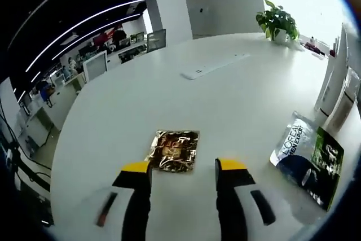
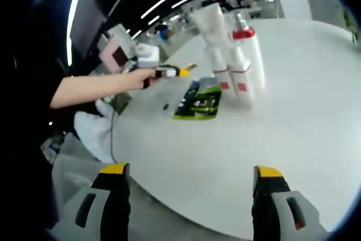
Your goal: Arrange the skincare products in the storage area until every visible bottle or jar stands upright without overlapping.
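My left gripper is open, its yellow-tipped jaws just short of a flat gold foil sachet lying on the round white table. A L'Oreal Men Expert pouch, blue, white and green, lies flat to the right. White bottles stand at the right edge. In the right gripper view my right gripper is open over the table's near edge. Beyond it the same pouch lies flat beside upright white bottles with red caps and labels. The left gripper shows there, held by a bare arm.
A potted green plant stands at the table's far side, and a flat white strip lies near the middle. Office desks and monitors fill the room behind. A white cloth hangs beside the table.
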`<state>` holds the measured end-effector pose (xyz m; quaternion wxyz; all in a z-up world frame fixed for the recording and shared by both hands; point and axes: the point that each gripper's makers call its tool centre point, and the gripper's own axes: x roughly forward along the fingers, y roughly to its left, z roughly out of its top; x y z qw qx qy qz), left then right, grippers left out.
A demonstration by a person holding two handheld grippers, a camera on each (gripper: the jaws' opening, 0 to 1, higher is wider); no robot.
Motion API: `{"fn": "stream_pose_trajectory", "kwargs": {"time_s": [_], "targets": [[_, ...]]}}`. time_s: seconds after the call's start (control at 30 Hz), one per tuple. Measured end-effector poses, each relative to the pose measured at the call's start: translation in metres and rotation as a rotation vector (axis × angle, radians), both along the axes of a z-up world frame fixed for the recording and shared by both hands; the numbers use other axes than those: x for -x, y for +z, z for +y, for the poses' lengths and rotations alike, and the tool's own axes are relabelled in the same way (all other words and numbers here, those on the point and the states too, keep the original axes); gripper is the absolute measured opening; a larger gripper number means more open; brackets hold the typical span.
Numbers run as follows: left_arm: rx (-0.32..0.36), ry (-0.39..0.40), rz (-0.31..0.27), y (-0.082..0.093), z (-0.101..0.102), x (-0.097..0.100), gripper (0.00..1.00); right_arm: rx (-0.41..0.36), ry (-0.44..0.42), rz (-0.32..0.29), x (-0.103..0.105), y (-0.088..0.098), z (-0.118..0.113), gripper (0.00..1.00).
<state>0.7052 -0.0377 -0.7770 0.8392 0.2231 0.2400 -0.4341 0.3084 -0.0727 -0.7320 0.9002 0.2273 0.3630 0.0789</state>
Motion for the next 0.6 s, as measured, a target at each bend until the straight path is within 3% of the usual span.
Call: {"fn": "stream_pose_trajectory", "kwargs": {"time_s": [0.2, 0.23, 0.3, 0.33, 0.37, 0.5, 0.6], "targets": [[-0.007, -0.019, -0.002, -0.001, -0.004, -0.004, 0.34, -0.016, 0.003, 0.002, 0.0, -0.001, 0.002, 0.9], [-0.011, -0.03, -0.005, -0.001, -0.005, -0.005, 0.25, -0.023, 0.004, -0.001, 0.0, 0.0, 0.003, 0.9], [-0.05, -0.04, 0.044, -0.007, -0.003, 0.001, 0.07, -0.027, 0.01, -0.003, 0.0, 0.0, 0.006, 0.9], [-0.023, -0.036, 0.018, -0.003, -0.008, -0.003, 0.07, -0.024, 0.016, 0.001, 0.0, -0.001, 0.006, 0.9], [-0.046, -0.038, 0.01, -0.004, -0.008, -0.005, 0.06, -0.022, 0.023, 0.008, 0.001, -0.002, 0.008, 0.9], [-0.018, -0.009, 0.093, -0.004, -0.011, -0.003, 0.0, -0.023, 0.031, 0.016, 0.002, -0.004, 0.009, 0.9], [-0.044, -0.018, 0.09, -0.004, -0.012, -0.003, 0.0, -0.018, 0.033, 0.021, 0.003, -0.005, 0.009, 0.89]]}}
